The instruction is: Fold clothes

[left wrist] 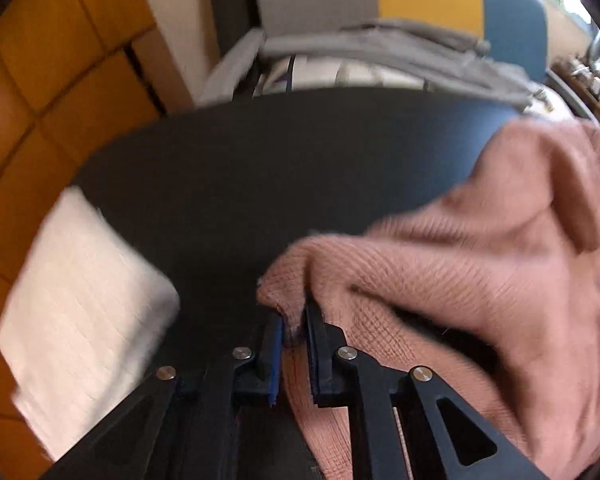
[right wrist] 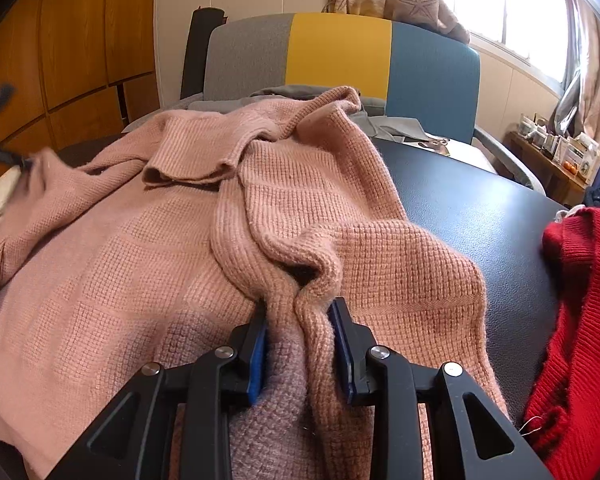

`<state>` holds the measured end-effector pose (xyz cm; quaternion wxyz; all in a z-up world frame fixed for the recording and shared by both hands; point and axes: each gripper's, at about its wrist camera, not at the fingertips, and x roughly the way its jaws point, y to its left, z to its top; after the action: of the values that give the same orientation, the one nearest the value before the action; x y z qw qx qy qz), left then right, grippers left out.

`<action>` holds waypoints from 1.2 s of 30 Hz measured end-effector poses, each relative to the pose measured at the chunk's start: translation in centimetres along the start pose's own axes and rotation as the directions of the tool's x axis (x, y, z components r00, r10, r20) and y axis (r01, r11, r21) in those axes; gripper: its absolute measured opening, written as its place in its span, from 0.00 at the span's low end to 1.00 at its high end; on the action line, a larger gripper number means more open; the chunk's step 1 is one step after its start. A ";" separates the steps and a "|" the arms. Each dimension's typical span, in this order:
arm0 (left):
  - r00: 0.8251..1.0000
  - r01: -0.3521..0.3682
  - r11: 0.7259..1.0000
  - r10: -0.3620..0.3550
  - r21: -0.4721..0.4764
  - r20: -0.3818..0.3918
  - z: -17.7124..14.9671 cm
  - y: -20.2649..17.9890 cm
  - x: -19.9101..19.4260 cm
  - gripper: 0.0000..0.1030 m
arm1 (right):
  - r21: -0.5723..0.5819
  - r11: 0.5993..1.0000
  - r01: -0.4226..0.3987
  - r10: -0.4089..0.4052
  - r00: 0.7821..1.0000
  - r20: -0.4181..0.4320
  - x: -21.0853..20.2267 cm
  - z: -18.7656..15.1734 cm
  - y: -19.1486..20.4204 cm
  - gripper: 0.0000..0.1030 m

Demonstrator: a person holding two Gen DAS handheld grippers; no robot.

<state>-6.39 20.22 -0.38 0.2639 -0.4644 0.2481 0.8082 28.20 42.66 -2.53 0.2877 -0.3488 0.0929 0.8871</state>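
A: Both tools pinch the pink sweater [right wrist: 148,240], spread on the counter [right wrist: 480,208]: left tool [left wrist: 294,330] on a corner, right tool [right wrist: 300,344] on a bunched hem.

B: Keep it taut, I'd say. The white cloth [left wrist: 84,300] left of the sweater and the red knit [right wrist: 580,320] right of it crowd the fold.

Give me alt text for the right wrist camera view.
The right gripper pinches a bunched fold of a pink knit sweater spread over a black table. A red knit garment lies at right, a grey, yellow and blue chair behind.
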 end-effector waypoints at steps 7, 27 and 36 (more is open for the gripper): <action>0.995 -0.024 0.998 0.030 -0.057 0.095 -3.7 1.1 -3.3 0.12 | 0.015 1.000 -0.016 0.016 1.000 0.001 0.1 0.0 -0.4 0.31; 0.917 0.288 0.917 -0.347 0.276 0.197 -8.2 -19.5 -5.9 0.23 | 0.147 0.987 0.060 -0.042 0.992 -0.121 -5.4 0.8 -9.0 0.60; 0.914 0.253 0.894 -0.346 0.370 0.213 -7.8 -16.9 -4.7 0.31 | 0.101 0.995 0.011 0.012 0.973 -0.231 -1.6 -0.9 -8.5 0.09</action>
<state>11.61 26.70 -2.31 0.4928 -0.3297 0.2675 0.7596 34.56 48.52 -1.81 0.2922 -0.4344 0.1710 0.8347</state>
